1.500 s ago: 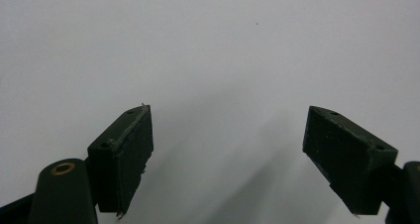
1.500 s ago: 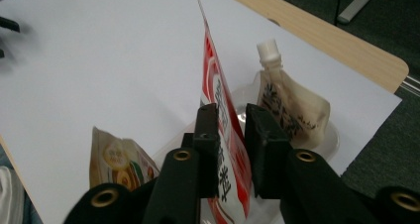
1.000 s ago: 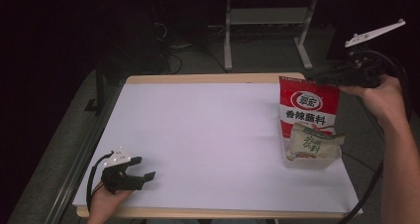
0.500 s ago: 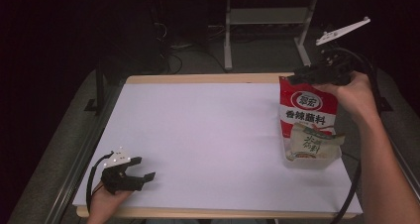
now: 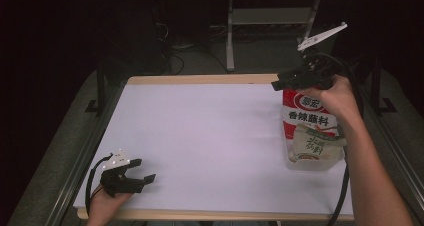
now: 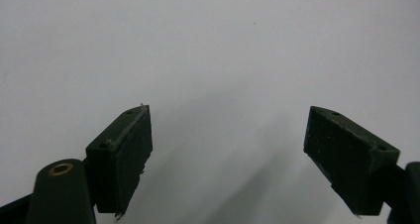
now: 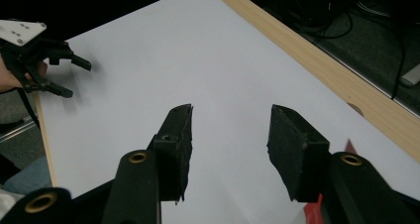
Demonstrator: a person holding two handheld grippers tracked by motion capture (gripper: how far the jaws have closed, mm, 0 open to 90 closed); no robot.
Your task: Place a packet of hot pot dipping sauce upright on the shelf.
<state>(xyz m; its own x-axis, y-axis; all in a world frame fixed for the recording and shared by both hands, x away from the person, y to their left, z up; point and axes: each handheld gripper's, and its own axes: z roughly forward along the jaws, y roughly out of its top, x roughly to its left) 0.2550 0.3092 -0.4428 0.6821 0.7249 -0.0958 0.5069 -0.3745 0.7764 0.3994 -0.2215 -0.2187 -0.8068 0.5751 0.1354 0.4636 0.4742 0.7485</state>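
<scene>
The red bag (image 5: 310, 111) read "香辣蘸料" in white. It stood upright at the table's (image 5: 200, 136) right side, behind a crumpled pale packet (image 5: 315, 145). Above the bag hovered the right claw (image 5: 281, 81), empty, its jaws just opening. Far from the bag, the left claw (image 5: 145, 172) gaped empty.

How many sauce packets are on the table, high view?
2. The tall red and white printed pouch stands near the table's far right edge, under the right gripper. The smaller pale crumpled packet leans against its front. Anything behind them may be hidden.
</scene>
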